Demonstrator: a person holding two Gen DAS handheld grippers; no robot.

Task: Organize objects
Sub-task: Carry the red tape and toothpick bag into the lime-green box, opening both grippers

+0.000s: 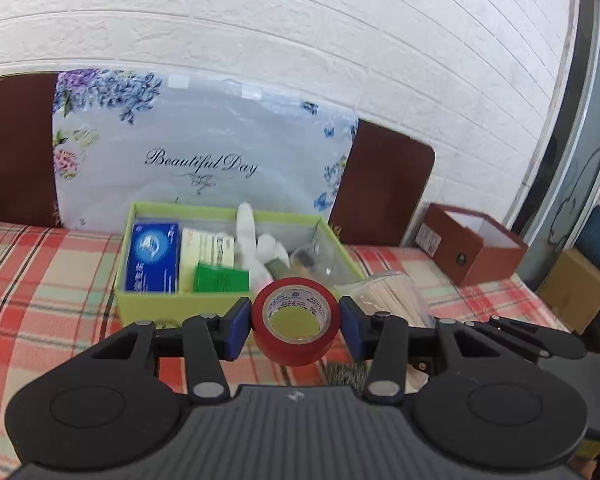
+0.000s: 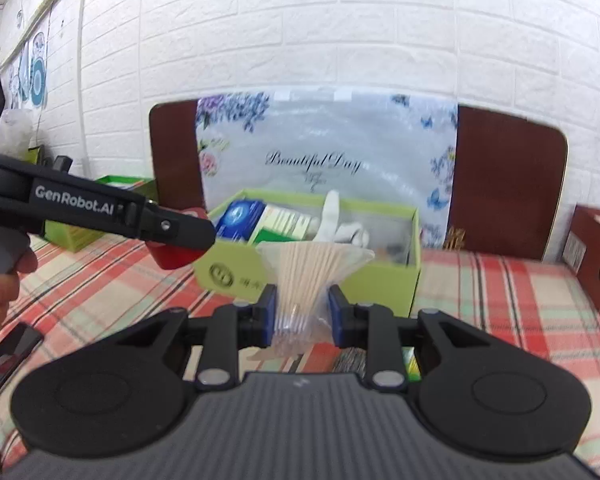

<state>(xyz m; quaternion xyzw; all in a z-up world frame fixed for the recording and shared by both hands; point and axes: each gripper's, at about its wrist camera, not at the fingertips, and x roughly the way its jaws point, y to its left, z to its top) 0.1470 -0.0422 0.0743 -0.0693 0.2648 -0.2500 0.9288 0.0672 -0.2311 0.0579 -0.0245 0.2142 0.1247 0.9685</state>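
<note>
Over the plaid cloth (image 1: 48, 280), near its back edge, you hold two grippers, each with one load.

Left gripper (image 1: 298, 322): pads pressed on both sides of one red tape roll (image 1: 298, 330), its hole facing the camera, jaws at a middling gap. The roll hangs clear of the cloth, just in front of the green box (image 1: 172, 306). In the right wrist view the same gripper (image 2: 180, 240) comes in from the left edge with your hand (image 2: 0, 280) on its grip, and the red roll (image 2: 176, 258) shows below its tip.

Right gripper (image 2: 302, 314): jaws narrow, clamped on the lower end of one clear bag of wooden sticks (image 2: 310, 272). The sticks fan out above the pads; I can't count them. The bag sits in front of the box's (image 2: 240, 272) near wall, off the cloth.

Box contents, as far as they can be counted: one blue pack (image 1: 152, 258), one pale carton (image 1: 208, 250), one green packet (image 1: 220, 278), white rolled items (image 1: 248, 236) of unclear number, and something clear at the right end.

Behind the box, one floral bag (image 1: 204, 144) reading "Beautiful Day" leans on a brown board (image 1: 384, 184).

At the cloth's right edge: one brown box (image 1: 472, 246).

At the left edge in the right view: a second green box (image 2: 116, 184), and one dark phone-like slab (image 2: 4, 354).
</note>
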